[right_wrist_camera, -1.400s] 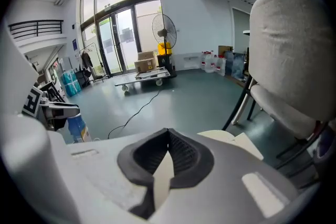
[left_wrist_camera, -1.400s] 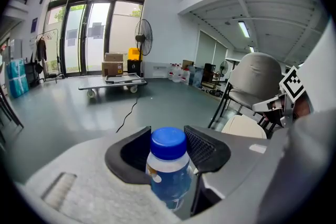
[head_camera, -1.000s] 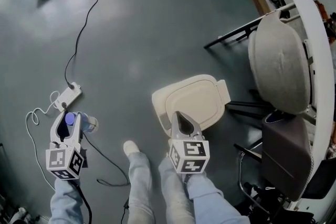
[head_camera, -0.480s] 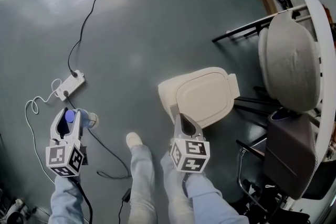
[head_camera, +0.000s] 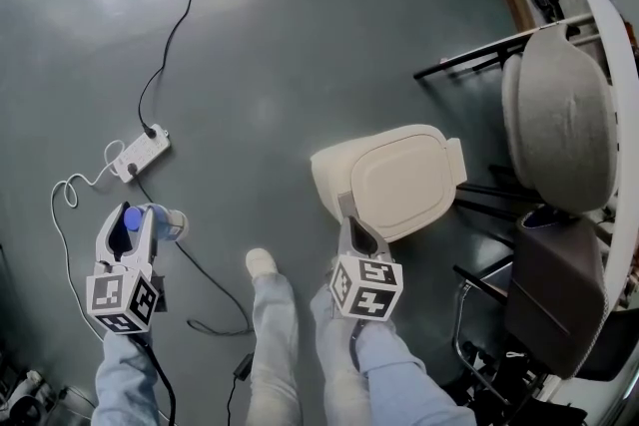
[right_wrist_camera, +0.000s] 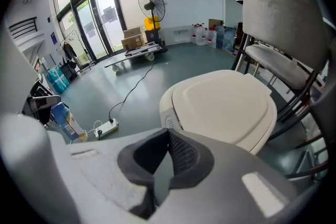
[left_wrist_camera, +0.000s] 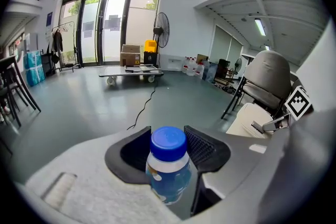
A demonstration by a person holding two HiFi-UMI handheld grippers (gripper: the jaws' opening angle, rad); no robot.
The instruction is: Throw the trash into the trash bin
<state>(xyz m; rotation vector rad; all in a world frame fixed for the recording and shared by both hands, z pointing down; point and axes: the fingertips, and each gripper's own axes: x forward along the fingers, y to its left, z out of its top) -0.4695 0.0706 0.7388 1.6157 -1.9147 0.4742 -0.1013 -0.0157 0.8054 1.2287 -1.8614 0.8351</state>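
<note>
A small clear bottle with a blue cap [left_wrist_camera: 168,165] is held in my left gripper [head_camera: 128,214], low at the left of the head view, above the grey floor. The jaws are shut on the bottle [head_camera: 165,225] just below its cap. The cream trash bin [head_camera: 399,180] stands on the floor with its lid down. My right gripper [head_camera: 347,210] is shut and holds nothing, its tip over the bin's near edge. In the right gripper view the bin [right_wrist_camera: 226,102] fills the space just beyond the closed jaws.
A white power strip [head_camera: 140,153] with trailing cables lies on the floor beyond the left gripper. A grey office chair [head_camera: 559,115] stands right of the bin. The person's legs and a white shoe [head_camera: 262,262] are between the grippers. A flat cart [left_wrist_camera: 128,73] stands far off.
The bin and the power strip have slid upward and rightward in the head view. Both grippers have shifted slightly; the left still holds the bottle, and the right stays shut at the bin's near edge.
</note>
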